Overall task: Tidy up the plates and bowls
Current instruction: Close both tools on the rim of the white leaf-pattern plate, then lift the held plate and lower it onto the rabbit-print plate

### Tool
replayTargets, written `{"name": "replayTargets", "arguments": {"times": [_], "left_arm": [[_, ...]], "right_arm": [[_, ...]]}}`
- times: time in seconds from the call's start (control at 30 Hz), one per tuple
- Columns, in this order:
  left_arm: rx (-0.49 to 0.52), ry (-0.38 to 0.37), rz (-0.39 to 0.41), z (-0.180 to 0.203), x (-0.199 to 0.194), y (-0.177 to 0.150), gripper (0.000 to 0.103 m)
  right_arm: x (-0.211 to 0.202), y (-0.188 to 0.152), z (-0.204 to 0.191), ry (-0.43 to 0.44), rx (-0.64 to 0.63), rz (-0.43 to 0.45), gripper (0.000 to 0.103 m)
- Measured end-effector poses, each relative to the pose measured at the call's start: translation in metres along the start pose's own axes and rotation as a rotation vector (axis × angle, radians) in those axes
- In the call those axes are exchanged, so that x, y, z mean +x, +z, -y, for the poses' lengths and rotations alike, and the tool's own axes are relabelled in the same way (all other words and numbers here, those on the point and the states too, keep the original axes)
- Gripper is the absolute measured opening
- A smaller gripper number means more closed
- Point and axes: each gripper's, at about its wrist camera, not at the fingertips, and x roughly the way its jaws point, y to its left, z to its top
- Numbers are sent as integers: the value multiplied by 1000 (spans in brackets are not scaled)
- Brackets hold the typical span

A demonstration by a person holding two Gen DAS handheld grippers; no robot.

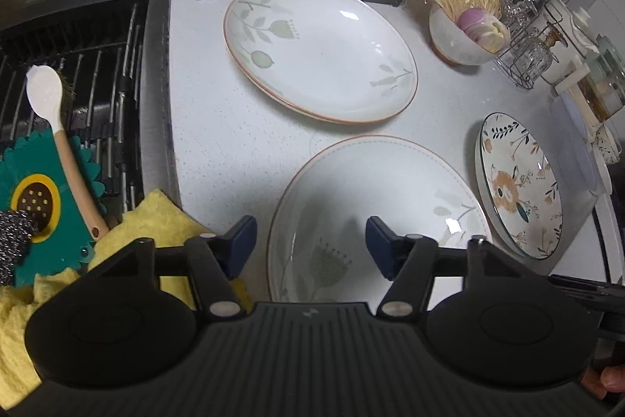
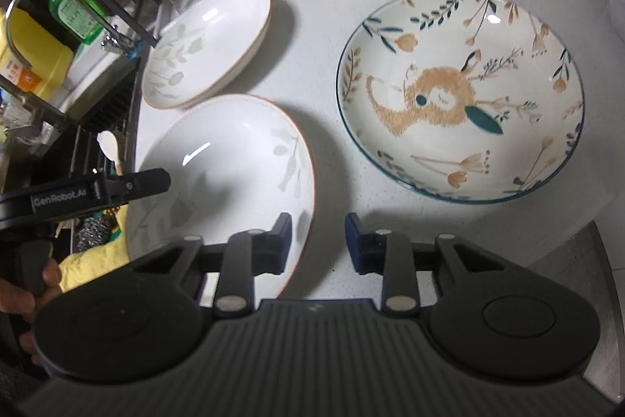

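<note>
Near plate (image 1: 375, 206) as landmark: a white, orange-rimmed dish with pale leaf print on the speckled counter (image 1: 218, 127). The left gripper (image 1: 310, 245) straddles its left rim, jaws apart, pads clear of the rim. The right gripper (image 2: 318, 241) straddles its right rim, jaws narrowly apart; contact cannot be told. Beyond the near plate lie two stacked matching plates (image 1: 320, 53); to its right, the floral plate (image 2: 461, 92); farther back, a bowl (image 1: 457, 42) of food.

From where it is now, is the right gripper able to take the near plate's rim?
Probably yes: the right gripper straddles the near plate at its rim, nothing in between.
</note>
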Motion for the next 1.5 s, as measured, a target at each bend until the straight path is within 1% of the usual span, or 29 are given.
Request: {"name": "replayTargets", "arguments": {"times": [0.03, 0.1, 0.17, 0.23, 0.3, 0.37, 0.43, 0.6, 0.77, 0.93, 1.13, 1.37, 1.5], "left_arm": [[-3, -6, -5, 0, 2, 0, 58], [-1, -9, -5, 1, 4, 0, 56], [0, -7, -6, 0, 7, 0, 52], [0, -1, -9, -2, 9, 0, 47], [-2, 0, -10, -4, 11, 0, 44], [0, 3, -11, -5, 12, -1, 42], [15, 14, -7, -2, 12, -1, 40], [8, 15, -15, -2, 11, -3, 40], [10, -14, -17, 2, 3, -2, 40], [31, -25, 12, 12, -11, 4, 40], [33, -54, 55, 29, -34, 15, 40], [32, -48, 86, 51, -48, 27, 40], [52, -31, 101, 70, -53, 36, 40]], "right_arm": [[1, -1, 0, 10, 5, -3, 31], [3, -2, 0, 16, 12, -2, 30], [5, -2, 0, 21, 13, 1, 30], [7, -2, -1, 22, 14, 4, 22], [9, -2, -1, 17, 13, 12, 21], [9, -1, -5, 13, -17, 14, 15], [9, 0, -9, 1, -32, 20, 15], [9, 6, -6, 13, -19, 8, 15], [-2, 10, -3, 27, -2, 24, 15], [-18, 13, -5, 34, -21, 51, 15], [-40, 23, -2, 49, -37, 111, 15], [-61, 38, 5, 76, -72, 194, 15], [-69, 47, 15, 95, -78, 228, 15]]}}
